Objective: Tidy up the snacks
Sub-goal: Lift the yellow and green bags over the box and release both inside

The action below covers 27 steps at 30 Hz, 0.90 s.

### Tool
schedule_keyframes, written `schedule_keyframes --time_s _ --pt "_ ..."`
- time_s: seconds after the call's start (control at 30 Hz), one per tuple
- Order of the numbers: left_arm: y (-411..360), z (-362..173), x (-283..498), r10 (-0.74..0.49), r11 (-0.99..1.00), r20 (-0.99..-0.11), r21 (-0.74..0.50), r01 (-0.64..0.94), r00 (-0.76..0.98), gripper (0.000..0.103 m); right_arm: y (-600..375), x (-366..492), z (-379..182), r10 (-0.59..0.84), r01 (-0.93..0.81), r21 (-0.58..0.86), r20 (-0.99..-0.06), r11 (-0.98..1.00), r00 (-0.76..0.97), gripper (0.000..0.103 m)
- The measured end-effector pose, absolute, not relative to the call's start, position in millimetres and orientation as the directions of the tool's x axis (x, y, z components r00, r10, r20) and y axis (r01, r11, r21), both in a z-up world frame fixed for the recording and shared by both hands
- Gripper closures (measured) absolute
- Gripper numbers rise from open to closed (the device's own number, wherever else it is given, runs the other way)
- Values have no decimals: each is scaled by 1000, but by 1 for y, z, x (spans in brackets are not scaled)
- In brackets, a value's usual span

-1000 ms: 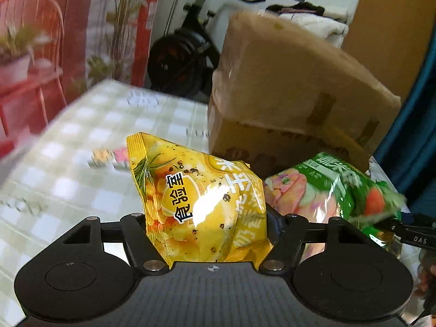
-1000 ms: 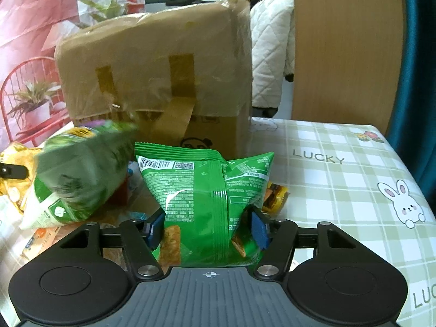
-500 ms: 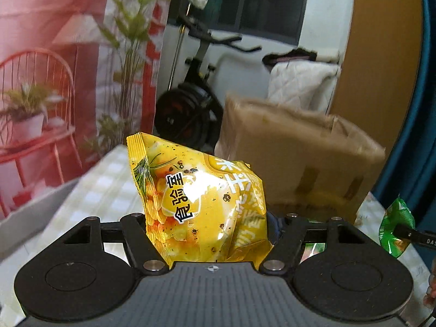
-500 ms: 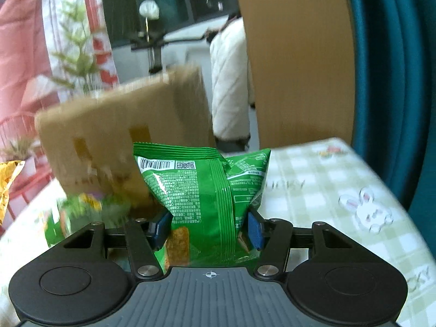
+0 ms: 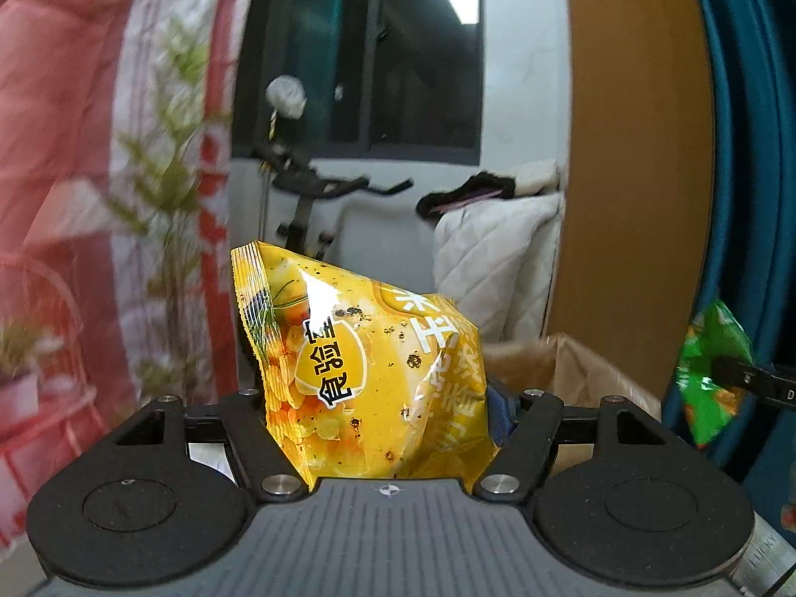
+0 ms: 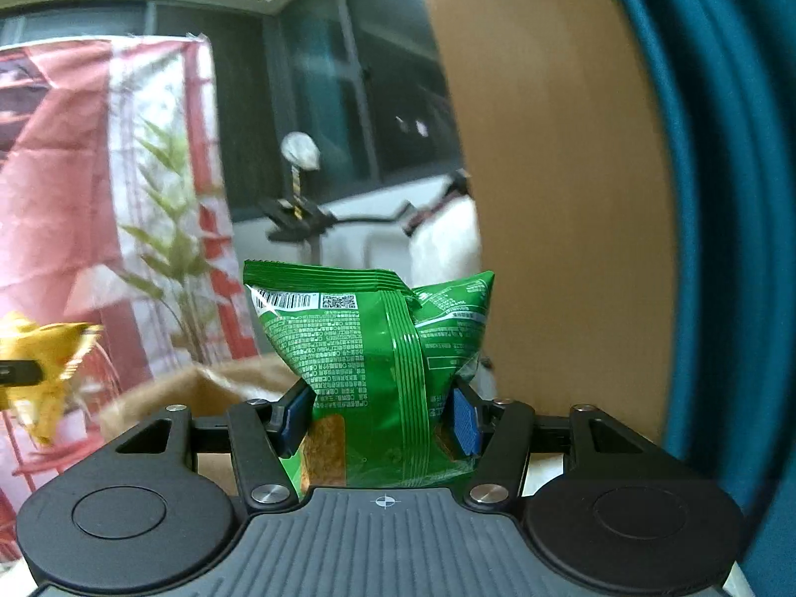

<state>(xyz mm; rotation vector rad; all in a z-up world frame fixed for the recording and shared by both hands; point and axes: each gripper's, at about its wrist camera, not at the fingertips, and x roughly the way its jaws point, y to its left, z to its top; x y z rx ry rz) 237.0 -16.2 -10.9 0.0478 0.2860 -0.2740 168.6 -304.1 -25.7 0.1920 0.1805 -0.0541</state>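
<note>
Gripping yellow chip bag (image 5: 368, 378), left gripper (image 5: 378, 413) fingers part-open; right gripper (image 6: 380, 418) pads pinch green snack bag (image 6: 378, 363); cardboard box (image 5: 572, 373) far behind.

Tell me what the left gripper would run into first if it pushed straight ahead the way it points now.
Probably the open cardboard box, whose rim shows just beyond the yellow snack bag clamped in the left gripper. If the gripper clears that rim, the white quilted cover lies behind; depth is unclear.

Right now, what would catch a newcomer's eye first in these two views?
The bright yellow snack bag, clamped in the left tool, fills the middle of the left view. The green snack bag, barcode side facing the camera, sits pinched in the right tool. Behind and below both is an open cardboard box.
</note>
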Motion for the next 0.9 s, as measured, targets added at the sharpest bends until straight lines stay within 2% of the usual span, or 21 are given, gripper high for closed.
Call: schedule_keyframes --time_s 0.17,0.3,0.4,0.47,0.53,0.57,0.67,0.9 --pt "-46 -4 289 -261 959 -309 27 283 914 30 -278 225 -2 44 -26 110 -165 994 985 50" --pt "-59 -15 319 -248 963 -348 15 270 904 29 -259 265 -5 81 -63 89 -221 994 972 50" --pt "-64 -28 336 -245 963 -390 8 270 888 24 -250 285 -15 90 -62 111 -271 992 958 48" --pt "-64 -34 341 -232 966 -409 8 257 883 17 -249 289 -22 76 -33 145 -303 989 950 46" --pt "-59 -37 343 -237 966 -422 -6 259 875 14 -244 290 -29 78 -23 183 -301 983 950 31" --pt "-55 -38 342 -245 965 -424 -18 262 872 14 -244 286 -29 88 -33 186 -295 982 951 29" --pt "-45 -39 337 -249 966 -431 -46 255 867 14 -239 277 -31 82 -41 143 -299 989 951 28" --pt "-27 -25 303 -253 966 -414 -51 255 875 14 -247 240 -21 96 -46 171 -295 984 951 28"
